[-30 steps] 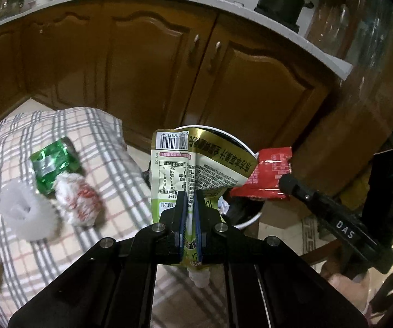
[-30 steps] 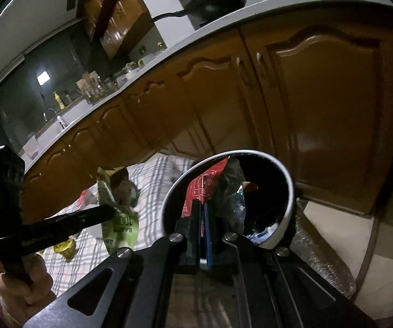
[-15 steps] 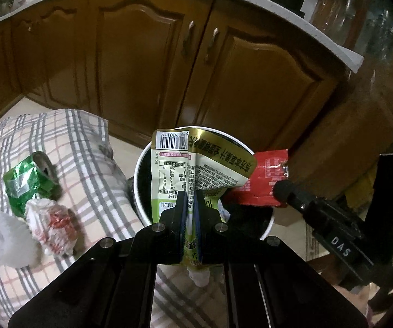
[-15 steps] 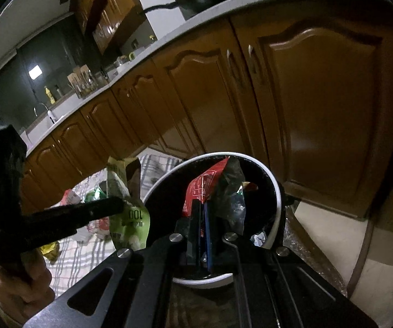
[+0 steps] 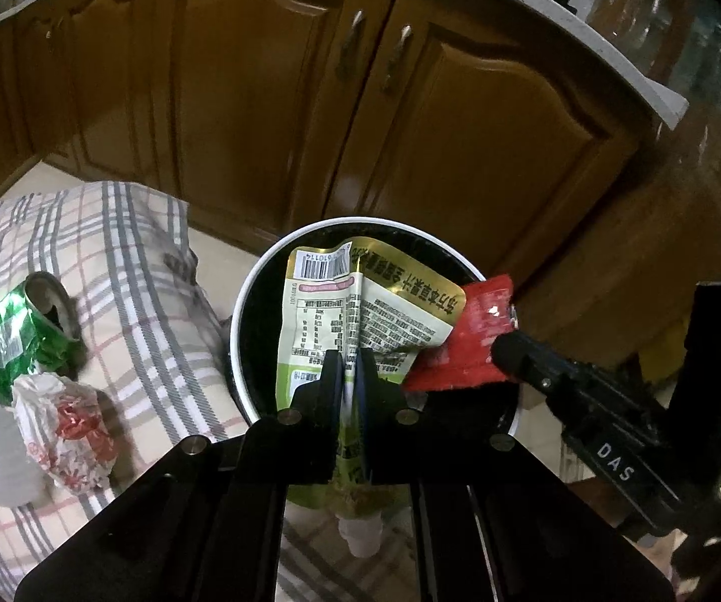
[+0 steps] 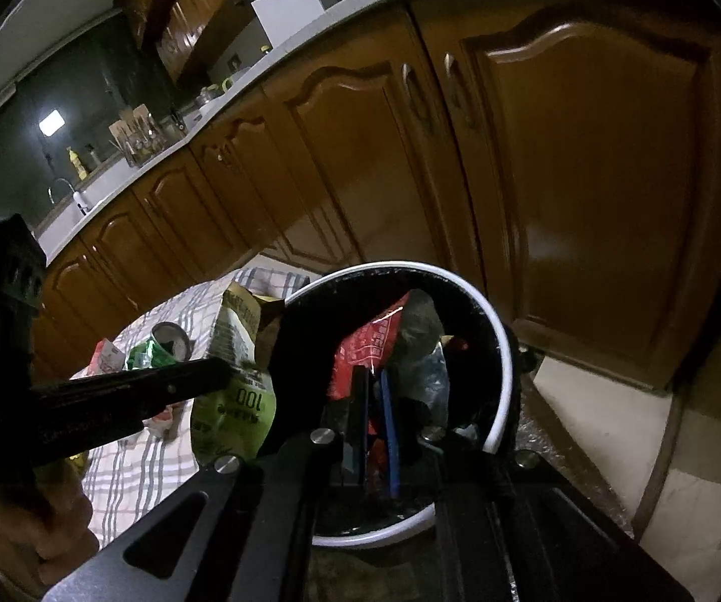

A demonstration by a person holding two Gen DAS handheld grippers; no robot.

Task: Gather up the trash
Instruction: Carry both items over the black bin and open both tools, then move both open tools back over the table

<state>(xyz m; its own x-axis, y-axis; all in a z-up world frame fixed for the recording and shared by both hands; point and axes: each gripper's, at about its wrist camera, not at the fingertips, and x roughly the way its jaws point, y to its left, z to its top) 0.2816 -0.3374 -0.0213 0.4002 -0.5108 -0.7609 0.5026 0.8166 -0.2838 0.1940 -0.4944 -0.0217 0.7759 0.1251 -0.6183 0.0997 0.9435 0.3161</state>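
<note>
Green pouch (image 5: pixel 360 321) upright in opening left jaws, red wrapper (image 6: pixel 368 351) upright in opening right jaws.

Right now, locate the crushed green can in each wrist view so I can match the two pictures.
Left wrist view: the crushed green can lies at the far left on the checked cloth, just above a crumpled white-and-red wrapper.
Right wrist view: the can is small, left of centre, just above the black left gripper and left of the green pouch.
Shared landmark: the white-rimmed bin, to the can's right in both.
</note>
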